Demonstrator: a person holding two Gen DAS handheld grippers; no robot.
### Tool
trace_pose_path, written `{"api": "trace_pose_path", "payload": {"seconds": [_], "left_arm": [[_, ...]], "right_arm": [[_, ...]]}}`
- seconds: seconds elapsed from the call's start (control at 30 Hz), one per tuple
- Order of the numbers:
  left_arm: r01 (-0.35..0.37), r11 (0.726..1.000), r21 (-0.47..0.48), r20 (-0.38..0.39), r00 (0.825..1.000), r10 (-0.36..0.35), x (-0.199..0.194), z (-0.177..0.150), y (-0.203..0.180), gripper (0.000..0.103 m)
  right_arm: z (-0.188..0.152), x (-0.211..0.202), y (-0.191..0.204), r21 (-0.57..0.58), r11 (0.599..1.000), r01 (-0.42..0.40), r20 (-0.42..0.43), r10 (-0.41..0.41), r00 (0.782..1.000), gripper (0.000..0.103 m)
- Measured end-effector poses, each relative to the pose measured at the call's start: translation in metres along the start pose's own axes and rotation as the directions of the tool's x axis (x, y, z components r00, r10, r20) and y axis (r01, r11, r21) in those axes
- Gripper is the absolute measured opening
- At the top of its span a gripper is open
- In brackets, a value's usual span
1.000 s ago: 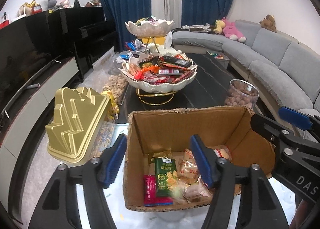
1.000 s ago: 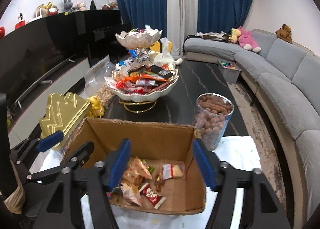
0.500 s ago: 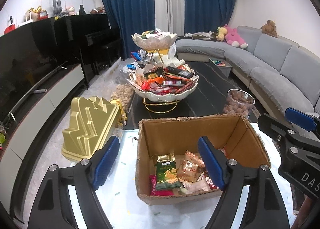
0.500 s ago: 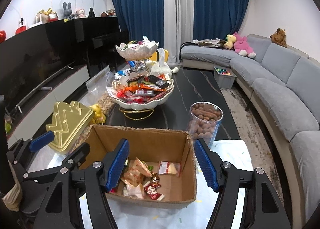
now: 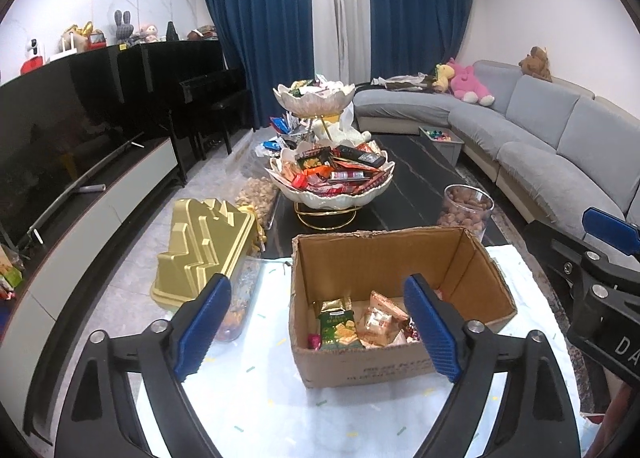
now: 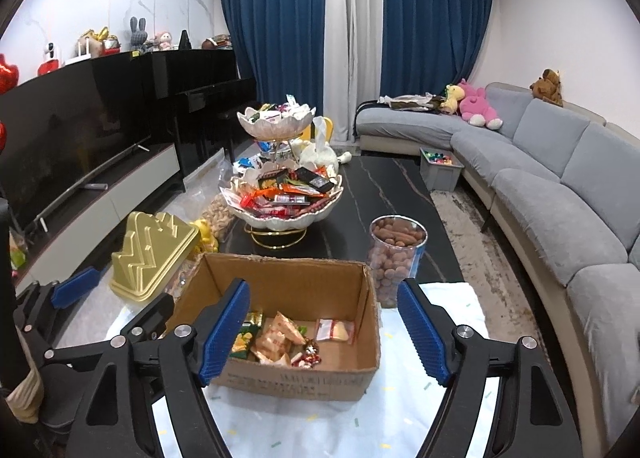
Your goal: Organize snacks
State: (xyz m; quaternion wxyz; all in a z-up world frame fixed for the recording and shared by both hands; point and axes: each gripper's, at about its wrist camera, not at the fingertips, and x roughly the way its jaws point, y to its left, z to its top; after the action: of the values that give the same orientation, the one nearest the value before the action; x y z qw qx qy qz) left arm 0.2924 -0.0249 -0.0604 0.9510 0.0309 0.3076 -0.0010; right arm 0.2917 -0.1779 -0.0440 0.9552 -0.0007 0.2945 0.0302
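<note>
An open cardboard box sits on the white-covered near end of the table, with several wrapped snacks lying on its bottom. Behind it stands a two-tier white shell-shaped bowl stand heaped with snack packets. My left gripper hangs in front of the box, its jaws opening with nothing between the blue pads. My right gripper hovers beside it, jaws also opening and holding nothing. Each gripper shows at the edge of the other's view.
A gold stepped lid rests at the table's left edge. A clear jar of brown nuts stands right of the box. A bag of peanuts, a grey sofa and a black TV cabinet surround the table.
Both grippers have drawn back and risen from the box, which now looks smaller and farther. The jaws of both stand wider apart than before.
</note>
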Motion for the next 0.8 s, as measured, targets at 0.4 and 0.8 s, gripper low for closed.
{"api": "trace_pose_path", "payload": {"seconds": [0.4,0.8], "left_arm": [[-0.009,1.000,-0.008,0.020,1.000,0.009,-0.044,-0.018,0.004,0.100],[0.006,1.000,-0.005,0.001,1.000,-0.006,-0.083,-0.046,0.001,0.102]], "right_arm": [[-0.016,-0.046,0.000,-0.004,1.000,0.017,0.029,-0.017,0.999,0.083],[-0.043,-0.087,-0.002,0.008,1.000,0.030,0.031,-0.030,0.999,0.086]]}}
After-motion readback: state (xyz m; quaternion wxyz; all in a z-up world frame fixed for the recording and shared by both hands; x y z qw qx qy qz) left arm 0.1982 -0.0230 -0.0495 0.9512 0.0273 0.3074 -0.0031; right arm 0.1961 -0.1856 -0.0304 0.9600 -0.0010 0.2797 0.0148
